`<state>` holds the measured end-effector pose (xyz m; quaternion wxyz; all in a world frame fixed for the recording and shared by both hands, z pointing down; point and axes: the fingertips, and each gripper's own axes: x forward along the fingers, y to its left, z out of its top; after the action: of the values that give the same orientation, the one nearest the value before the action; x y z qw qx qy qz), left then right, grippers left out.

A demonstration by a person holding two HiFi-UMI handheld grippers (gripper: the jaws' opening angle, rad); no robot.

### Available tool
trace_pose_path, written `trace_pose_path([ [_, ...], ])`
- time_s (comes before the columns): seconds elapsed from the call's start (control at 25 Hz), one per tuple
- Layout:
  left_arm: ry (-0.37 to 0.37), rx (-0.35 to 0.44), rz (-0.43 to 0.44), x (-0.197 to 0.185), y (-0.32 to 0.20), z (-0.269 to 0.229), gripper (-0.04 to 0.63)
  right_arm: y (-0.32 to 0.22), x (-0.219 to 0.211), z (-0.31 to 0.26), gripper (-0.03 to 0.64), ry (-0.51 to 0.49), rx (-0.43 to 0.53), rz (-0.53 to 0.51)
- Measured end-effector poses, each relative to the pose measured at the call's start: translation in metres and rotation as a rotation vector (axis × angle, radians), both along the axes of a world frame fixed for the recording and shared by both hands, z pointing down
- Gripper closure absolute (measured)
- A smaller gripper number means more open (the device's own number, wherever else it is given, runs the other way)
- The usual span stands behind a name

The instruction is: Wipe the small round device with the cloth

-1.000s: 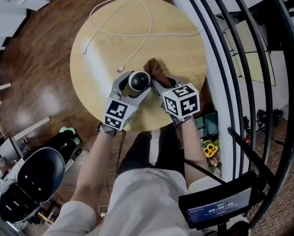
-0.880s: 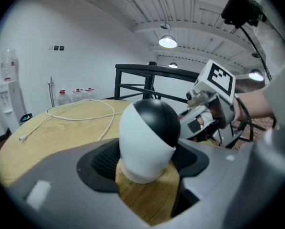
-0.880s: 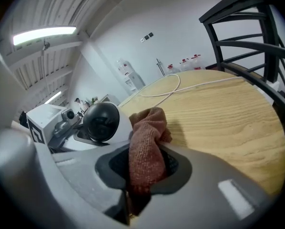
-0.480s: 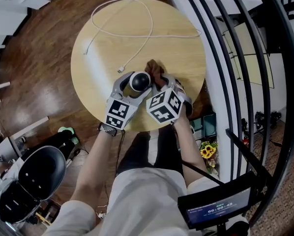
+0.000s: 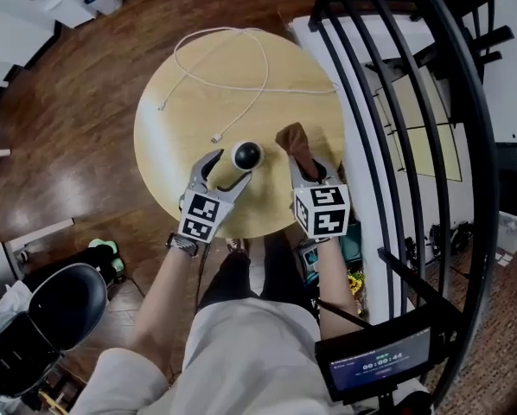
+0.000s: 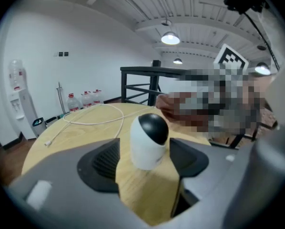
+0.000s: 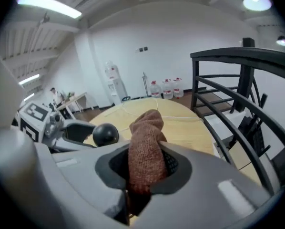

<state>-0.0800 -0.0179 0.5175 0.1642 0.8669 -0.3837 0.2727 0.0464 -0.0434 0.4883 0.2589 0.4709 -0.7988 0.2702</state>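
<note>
Table: a round table (image 5: 181,119) of pale wood on a dark wooden floor (image 5: 60,128).
Device: the small round device (image 5: 247,155) has a white body and a black domed top. It stands upright on the near half of the table, close to the middle.
Left gripper: the left gripper (image 5: 231,168) reaches in from the near edge and is clamped on the device. Its jaws are set wide, with a black pad on each side of the white body. The device sits out at their tips, and its dome rises above them.
Right gripper: the right gripper (image 5: 308,164) is just right of the device, over the right side of the table. Its jaws are clenched on the cloth.
Cloth: the brown knitted cloth (image 5: 295,139) is bunched into a roll. It sticks out past the jaw tips towards the far side. It is to the right of the device and apart from it, not touching.
Cable: a white cable (image 5: 264,57) loops across the far half of the table. Its plug end lies just far-left of the device.
Railing: a black metal railing (image 7: 242,54) runs along the right, beyond the table's edge.
Far wall: a row of water bottles (image 7: 166,87) stands on the floor beside a water dispenser (image 7: 115,87).
</note>
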Motion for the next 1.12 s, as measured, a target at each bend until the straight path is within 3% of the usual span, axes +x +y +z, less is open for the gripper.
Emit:
trace_pose_path([
  [0.2, 0.033, 0.087, -0.051, -0.016, 0.002, -0.039, 0.405, 0.007, 0.006, -0.062, 0.549, -0.156, 0.127, 0.043],
  [0.4, 0.047, 0.222, -0.03, -0.025, 0.016, -0.091, 0.534, 0.024, -0.005, -0.121, 0.549, -0.182, 0.249, 0.047],
  [0.72, 0.164, 0.323, -0.092, -0.045, 0.036, -0.157, 0.59, 0.066, -0.04, -0.193, 0.549, -0.172, 0.413, -0.015],
  [0.92, 0.179, 0.42, -0.004, -0.044, 0.063, -0.193, 0.591, 0.095, -0.054, -0.208, 0.549, -0.16, 0.467, -0.007],
  [1.12, 0.261, 0.484, 0.044, -0.04, 0.083, -0.237, 0.591, 0.109, -0.069, -0.226, 0.549, -0.13, 0.523, -0.063],
])
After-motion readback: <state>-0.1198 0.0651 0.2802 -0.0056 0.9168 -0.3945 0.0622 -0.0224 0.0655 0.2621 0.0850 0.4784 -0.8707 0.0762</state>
